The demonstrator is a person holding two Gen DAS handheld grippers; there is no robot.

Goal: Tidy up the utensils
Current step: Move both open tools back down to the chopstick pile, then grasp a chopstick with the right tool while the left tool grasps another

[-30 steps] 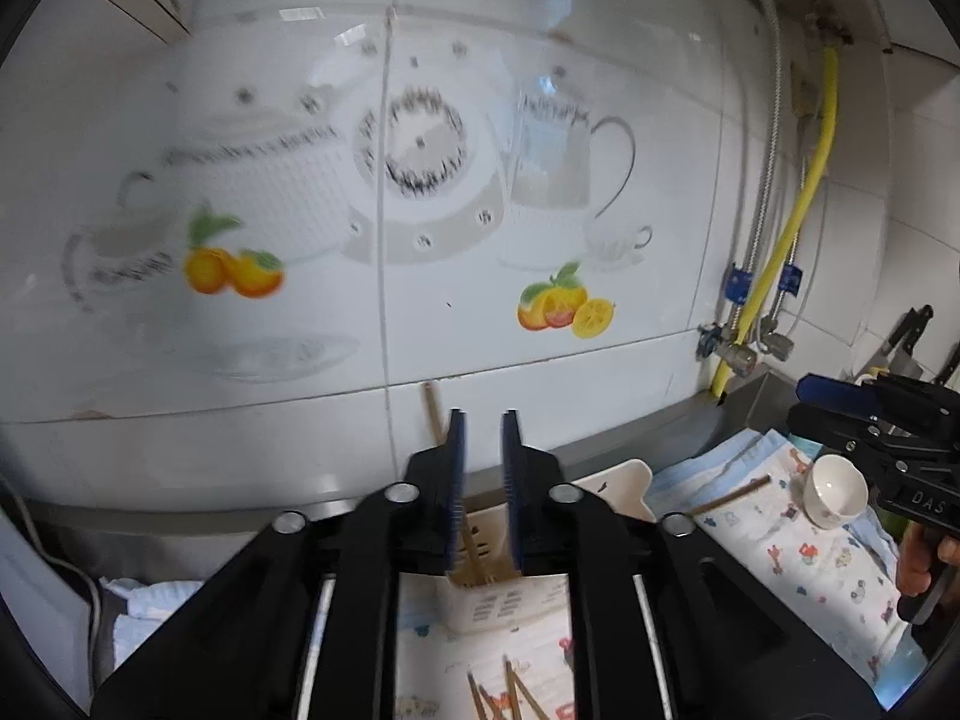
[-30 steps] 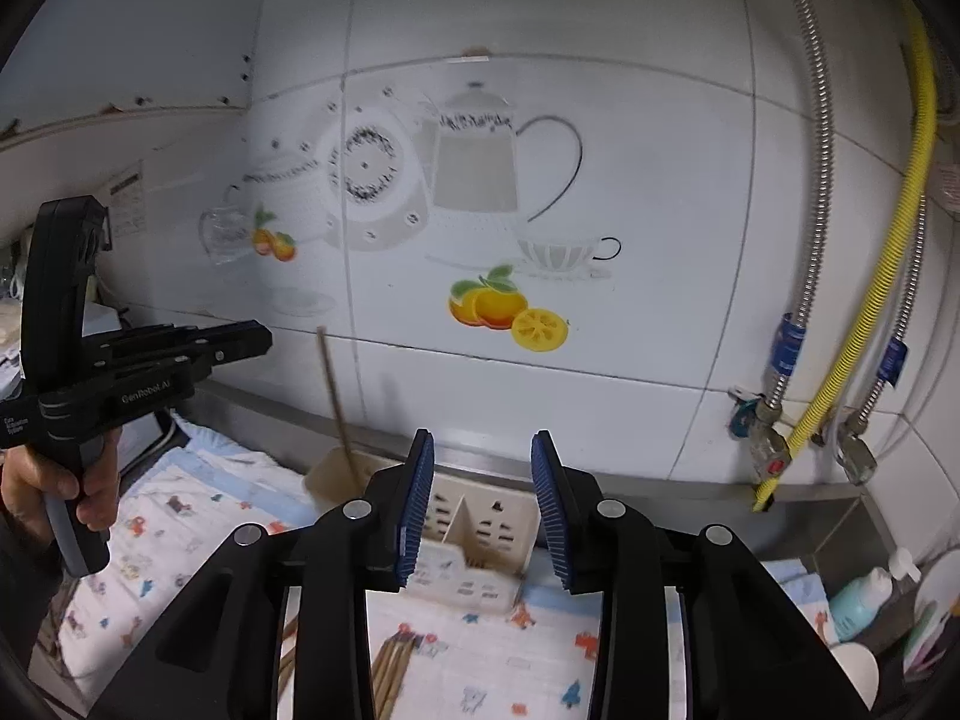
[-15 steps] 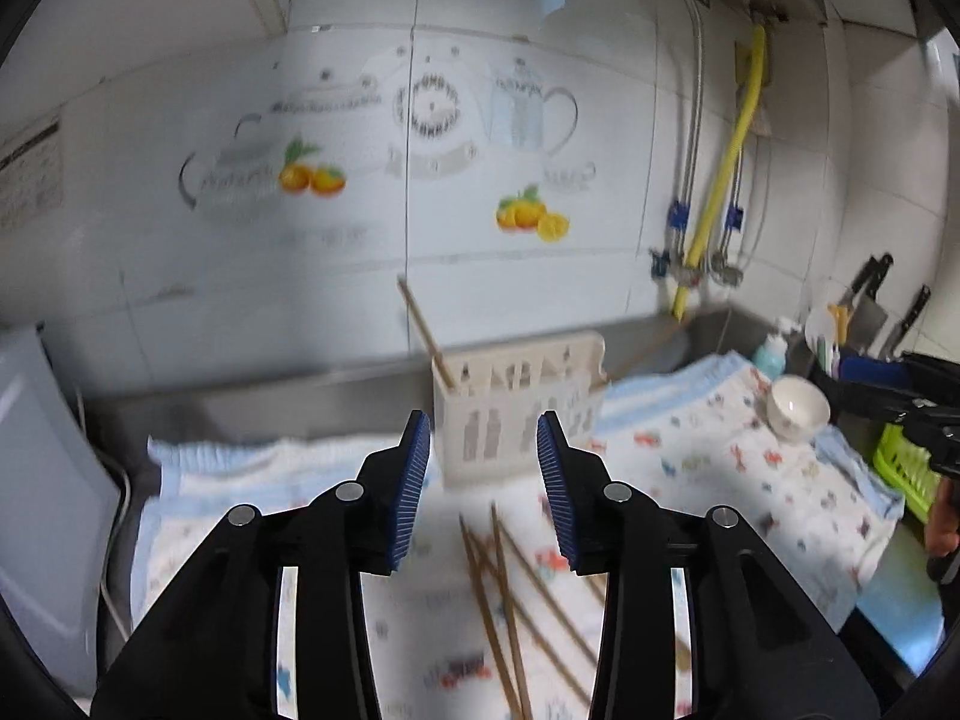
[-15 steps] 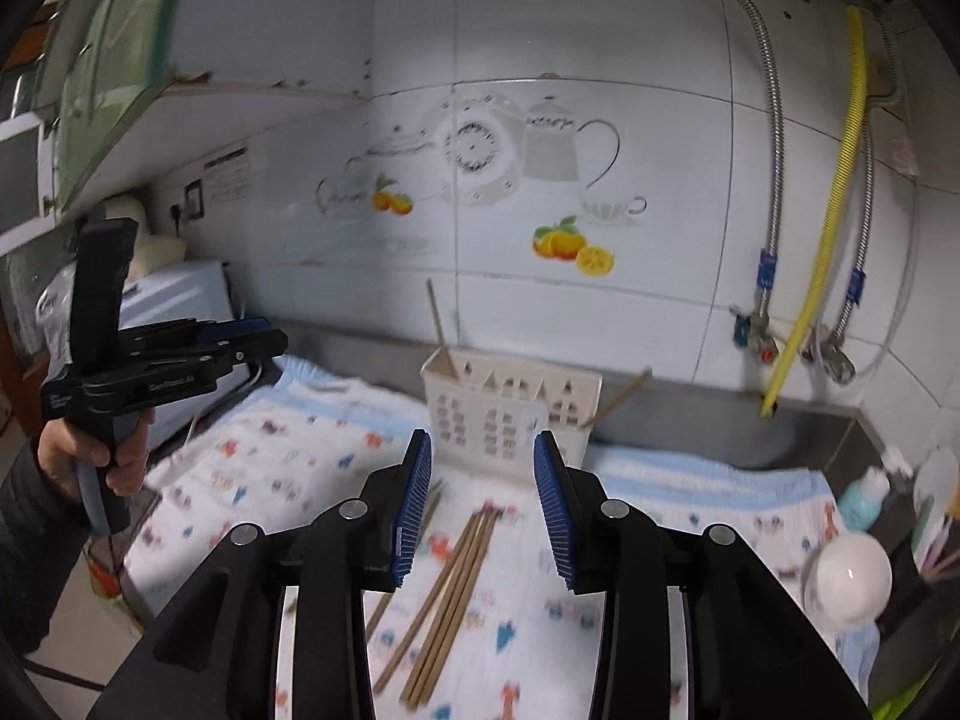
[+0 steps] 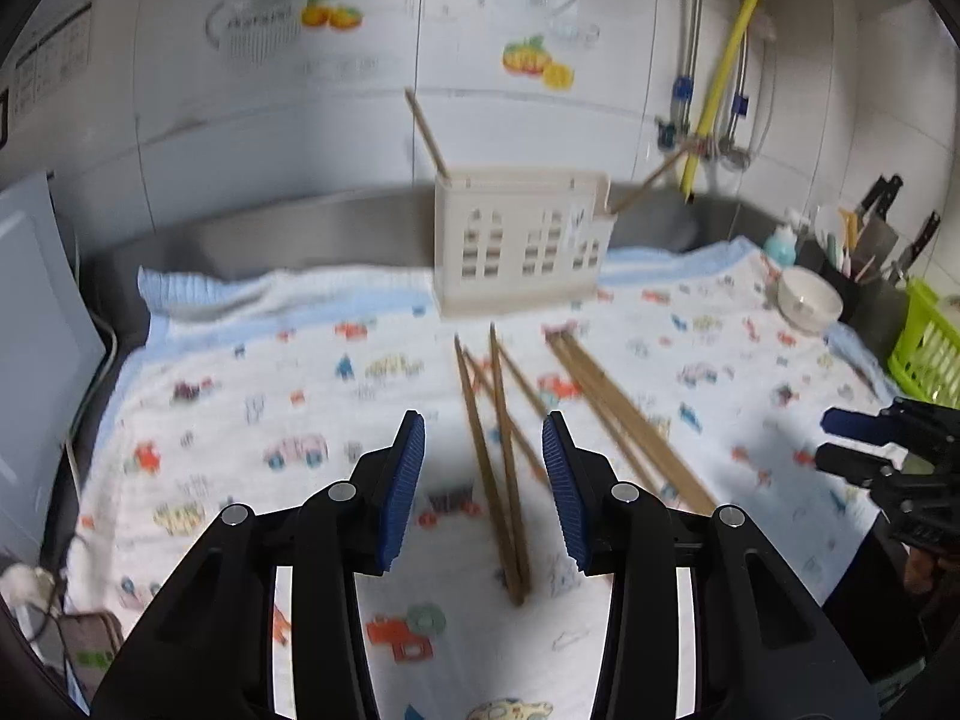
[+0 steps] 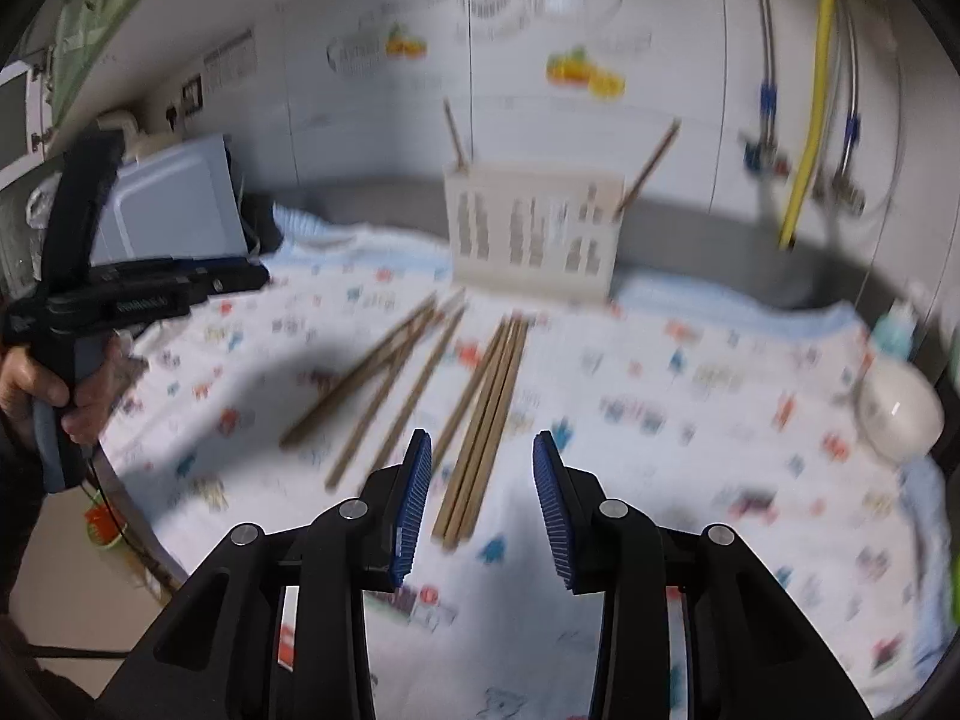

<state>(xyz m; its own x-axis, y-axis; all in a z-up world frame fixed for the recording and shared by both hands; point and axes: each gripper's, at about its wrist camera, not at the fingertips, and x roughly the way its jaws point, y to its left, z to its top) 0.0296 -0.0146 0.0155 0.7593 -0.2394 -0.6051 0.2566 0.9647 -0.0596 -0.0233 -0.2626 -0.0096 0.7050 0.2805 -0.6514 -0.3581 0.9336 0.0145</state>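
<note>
Several brown chopsticks (image 5: 501,456) lie loose on a printed cloth (image 5: 252,396), in two groups; they also show in the right wrist view (image 6: 486,414). A cream slotted utensil holder (image 5: 519,243) stands at the back with a chopstick (image 5: 426,132) in its left end and another (image 5: 651,180) leaning out of its right end. The holder also shows in the right wrist view (image 6: 531,228). My left gripper (image 5: 483,456) is open and empty above the near chopstick ends. My right gripper (image 6: 483,474) is open and empty above the tight chopstick bundle.
A white bowl (image 5: 807,297) sits at the cloth's right edge, next to a green basket (image 5: 927,348) and a knife rack (image 5: 882,222). A yellow hose (image 5: 723,66) and pipes run down the tiled wall. A white appliance (image 6: 174,210) stands at the far left.
Both grippers pulled back and tilted down from the holder; the cloth and loose chopsticks came into view. The left gripper's jaws opened from nearly closed to wide.
</note>
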